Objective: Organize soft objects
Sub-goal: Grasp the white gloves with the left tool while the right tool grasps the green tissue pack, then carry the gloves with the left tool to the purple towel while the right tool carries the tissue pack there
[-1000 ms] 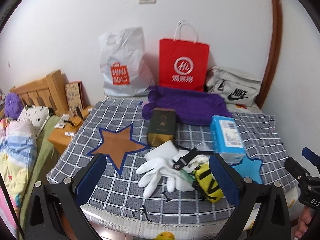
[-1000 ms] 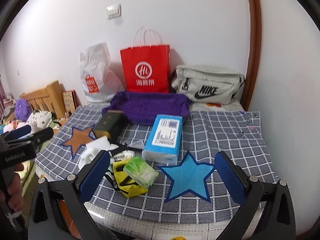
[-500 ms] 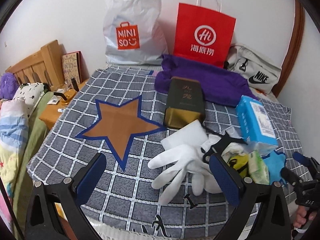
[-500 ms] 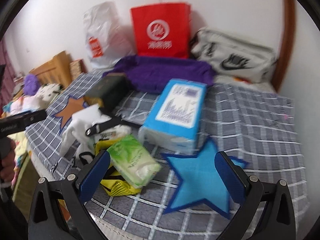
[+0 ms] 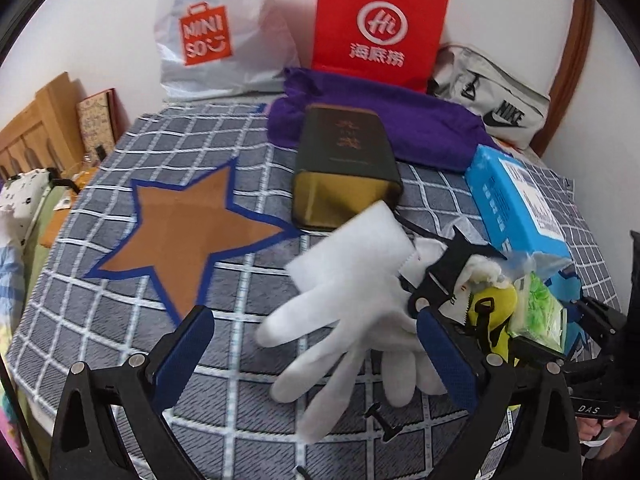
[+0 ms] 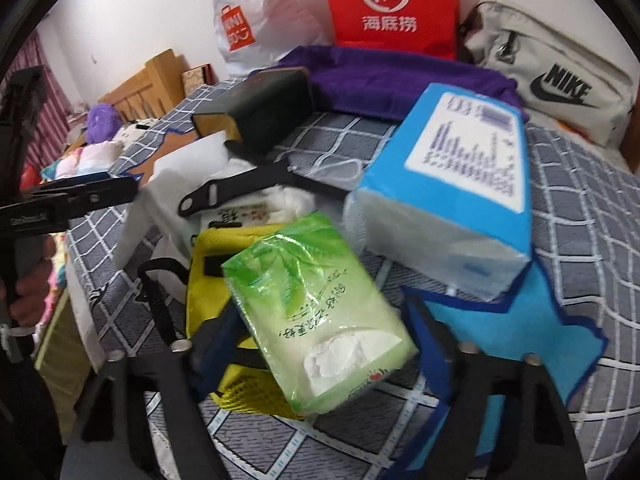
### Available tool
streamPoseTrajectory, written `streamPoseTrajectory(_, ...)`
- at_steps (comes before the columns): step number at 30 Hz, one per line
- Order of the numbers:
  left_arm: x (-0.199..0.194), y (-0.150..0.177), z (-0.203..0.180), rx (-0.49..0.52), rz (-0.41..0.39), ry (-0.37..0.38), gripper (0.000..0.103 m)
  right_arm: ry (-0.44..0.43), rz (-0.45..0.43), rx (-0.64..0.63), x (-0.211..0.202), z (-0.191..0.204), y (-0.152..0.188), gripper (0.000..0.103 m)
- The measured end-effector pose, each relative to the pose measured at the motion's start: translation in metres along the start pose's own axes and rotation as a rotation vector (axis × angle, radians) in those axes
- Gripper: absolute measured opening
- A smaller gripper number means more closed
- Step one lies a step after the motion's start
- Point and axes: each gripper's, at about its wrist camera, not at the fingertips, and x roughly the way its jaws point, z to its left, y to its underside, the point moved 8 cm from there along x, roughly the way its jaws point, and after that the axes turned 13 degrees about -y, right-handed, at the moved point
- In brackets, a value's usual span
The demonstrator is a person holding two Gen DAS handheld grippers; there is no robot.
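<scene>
White gloves lie on the checked bedspread, between the fingers of my open left gripper. A green tissue pack rests on a yellow mesh pouch; my open right gripper straddles the pack's near end without closing on it. A blue tissue box lies just behind, partly on a blue star patch. A brown star patch lies left of the gloves. The pack also shows in the left wrist view.
A dark green box and a purple cloth lie further back. A red paper bag, a white Miniso bag and a grey Nike bag stand against the wall. A wooden headboard is at left.
Both grippers have moved forward and down towards the bedspread. The left one now has the gloves between its fingers; the right one has closed in around the green tissue pack.
</scene>
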Motion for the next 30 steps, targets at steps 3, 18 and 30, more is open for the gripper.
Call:
streamPoseTrajectory(3, 0.008, 0.001, -0.008, 0.017, 0.005, 0.005, 0.095, 0.019, -0.016, -0.026, -0.008, 0.001, 0.000, 0.071)
streamPoseTrajectory(18, -0.009, 0.001, -0.012, 0.009, -0.019, 0.084, 0.025, 0.161, -0.016, 0.138, -0.039, -0.049, 0.033, 0.070)
streamPoseTrajectory(30, -0.039, -0.017, 0.004, 0.000, -0.029, 0.060, 0.025, 0.149, -0.063, 0.122, -0.067, -0.034, 0.015, 0.070)
